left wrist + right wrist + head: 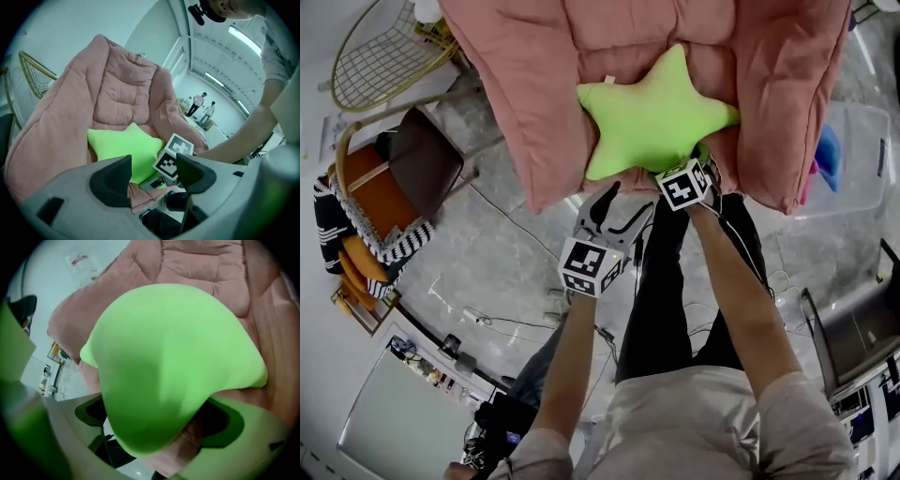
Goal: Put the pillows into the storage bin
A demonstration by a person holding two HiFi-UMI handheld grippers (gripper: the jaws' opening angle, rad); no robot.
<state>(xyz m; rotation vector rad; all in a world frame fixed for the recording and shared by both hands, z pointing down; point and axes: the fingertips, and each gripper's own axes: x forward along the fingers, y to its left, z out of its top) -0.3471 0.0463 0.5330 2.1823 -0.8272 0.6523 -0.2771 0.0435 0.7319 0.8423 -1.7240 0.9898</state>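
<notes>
Closest to the head camera, the person's pale shirt (712, 422) is seen, with two bare arms stretched out from it. On the left side, the left hand-held gripper (623, 208) is held over the grey floor (506, 281). It is just short of the edge of a big pink quilt (525, 94). Its jaws are spread apart, and nothing is held between them. Well off to its left, a brown chair (422, 159) and a gold wire chair (380, 52) can be seen.

Just ahead of it and a little to its right, a bright green star pillow (656, 112) is laid on top of the quilt. The right hand-held gripper (157, 420) is placed at the lowest point of the star. Its jaws are opened wide and that point of the star is set between them. As far as can be told, the point is not pinched.

To the right of this hand-held gripper, past the quilt's edge, a clear storage bin (862, 178) is stood on the floor. It is well apart from the pillow. Something blue (828, 155) shows at the bin's left end.
</notes>
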